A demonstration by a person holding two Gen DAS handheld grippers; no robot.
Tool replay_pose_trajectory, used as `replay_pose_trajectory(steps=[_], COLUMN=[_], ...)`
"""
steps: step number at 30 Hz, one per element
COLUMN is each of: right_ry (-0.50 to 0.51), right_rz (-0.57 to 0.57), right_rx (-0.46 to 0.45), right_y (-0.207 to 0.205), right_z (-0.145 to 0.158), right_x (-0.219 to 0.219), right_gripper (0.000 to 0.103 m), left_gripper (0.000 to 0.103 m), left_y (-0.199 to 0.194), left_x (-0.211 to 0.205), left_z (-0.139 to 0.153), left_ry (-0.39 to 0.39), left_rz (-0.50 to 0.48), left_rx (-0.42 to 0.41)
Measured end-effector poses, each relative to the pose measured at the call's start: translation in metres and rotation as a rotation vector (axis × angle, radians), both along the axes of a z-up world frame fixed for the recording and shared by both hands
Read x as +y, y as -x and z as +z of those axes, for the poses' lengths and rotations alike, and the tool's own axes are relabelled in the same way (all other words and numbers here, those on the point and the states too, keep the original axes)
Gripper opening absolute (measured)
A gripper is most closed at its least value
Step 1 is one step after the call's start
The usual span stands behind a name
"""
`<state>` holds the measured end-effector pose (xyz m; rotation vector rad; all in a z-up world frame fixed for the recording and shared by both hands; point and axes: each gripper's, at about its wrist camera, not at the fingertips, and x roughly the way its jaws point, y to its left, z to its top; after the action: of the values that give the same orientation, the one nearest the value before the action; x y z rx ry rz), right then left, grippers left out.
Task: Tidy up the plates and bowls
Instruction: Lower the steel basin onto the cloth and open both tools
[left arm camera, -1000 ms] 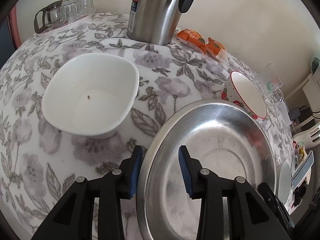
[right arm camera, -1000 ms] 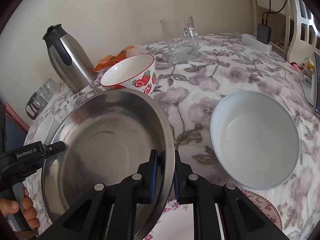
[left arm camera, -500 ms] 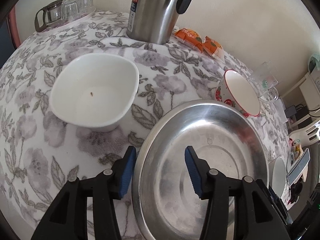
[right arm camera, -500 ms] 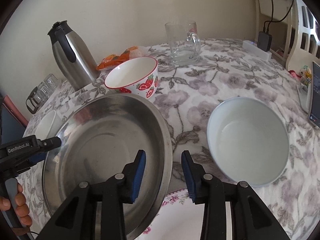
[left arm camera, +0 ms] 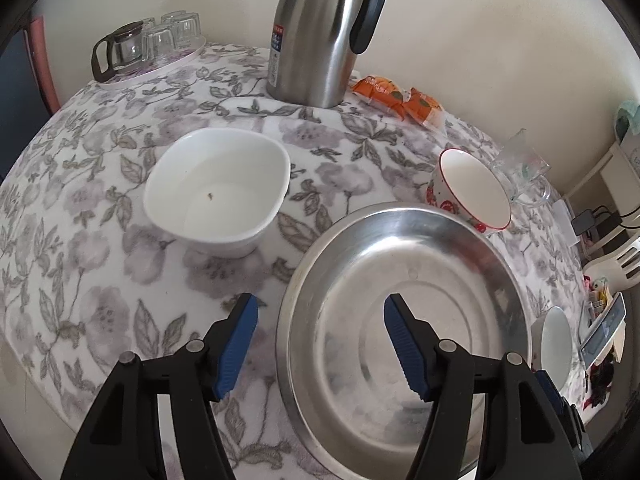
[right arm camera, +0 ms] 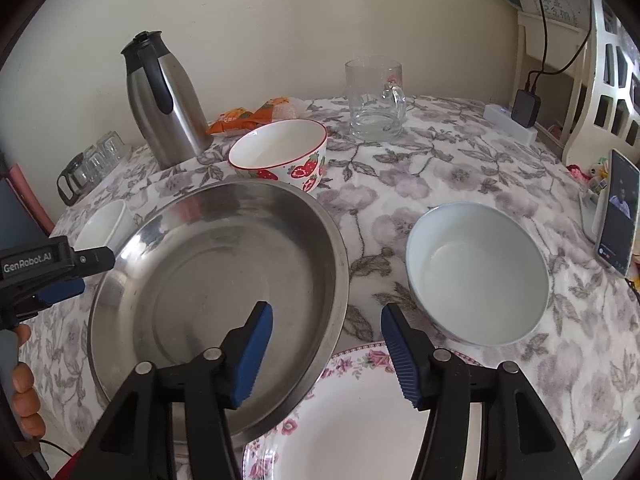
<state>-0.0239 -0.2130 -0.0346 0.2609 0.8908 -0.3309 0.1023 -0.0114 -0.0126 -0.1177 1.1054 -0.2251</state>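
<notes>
A large steel basin (left arm camera: 404,312) (right arm camera: 216,280) rests on the floral tablecloth, its near rim overlapping a flower-rimmed white plate (right arm camera: 360,420). My left gripper (left arm camera: 320,344) is open and straddles the basin's left rim. My right gripper (right arm camera: 326,354) is open and straddles its right rim. A white square bowl (left arm camera: 218,188) (right arm camera: 106,224) sits left of the basin. A strawberry bowl (left arm camera: 472,190) (right arm camera: 280,152) stands behind it. A pale blue bowl (right arm camera: 476,272) (left arm camera: 554,344) sits to the right.
A steel thermos jug (left arm camera: 324,32) (right arm camera: 164,96) stands at the back by orange snack packets (left arm camera: 396,96). A glass mug (right arm camera: 376,98), a tray of small glasses (left arm camera: 148,48) and a propped phone (right arm camera: 616,216) line the table's edges.
Both grippers have opened wide and drawn back from the basin's rim; the right one was shut on the rim a second ago. The basin now lies on the table.
</notes>
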Motion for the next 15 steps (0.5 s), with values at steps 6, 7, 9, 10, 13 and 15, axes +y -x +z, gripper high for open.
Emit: replay_pose_trajectory(steps=[6, 7, 9, 10, 13, 15], right_ry=[0.007, 0.006, 0.006, 0.008, 0.008, 0.004], right_rz=[0.003, 0.002, 0.003, 0.003, -0.004, -0.008], right_rx=[0.009, 0.007, 0.005, 0.006, 0.01, 0.012], right_y=[0.008, 0.01, 0.014, 0.015, 0.02, 0.023], right_z=[0.002, 0.003, 0.004, 0.004, 0.004, 0.004], right_x=[0.006, 0.006, 0.007, 0.008, 0.009, 0.008], right_gripper=[0.075, 0.077, 0.079, 0.08, 0.087, 0.096], left_gripper=[0.088, 0.088, 0.093, 0.094, 0.094, 0.097], left_y=[0.017, 0.02, 0.025, 0.028, 0.035, 0.039], left_x=[0.0, 0.0, 0.001, 0.001, 0.002, 0.004], left_z=[0.004, 0.005, 0.007, 0.008, 0.009, 0.01], left_ry=[-0.01, -0.011, -0.011, -0.014, -0.02, -0.018], left_rz=[0.003, 0.003, 0.0, -0.002, -0.004, -0.005], left_rx=[-0.024, -0.029, -0.044, -0.052, -0.069, -0.074])
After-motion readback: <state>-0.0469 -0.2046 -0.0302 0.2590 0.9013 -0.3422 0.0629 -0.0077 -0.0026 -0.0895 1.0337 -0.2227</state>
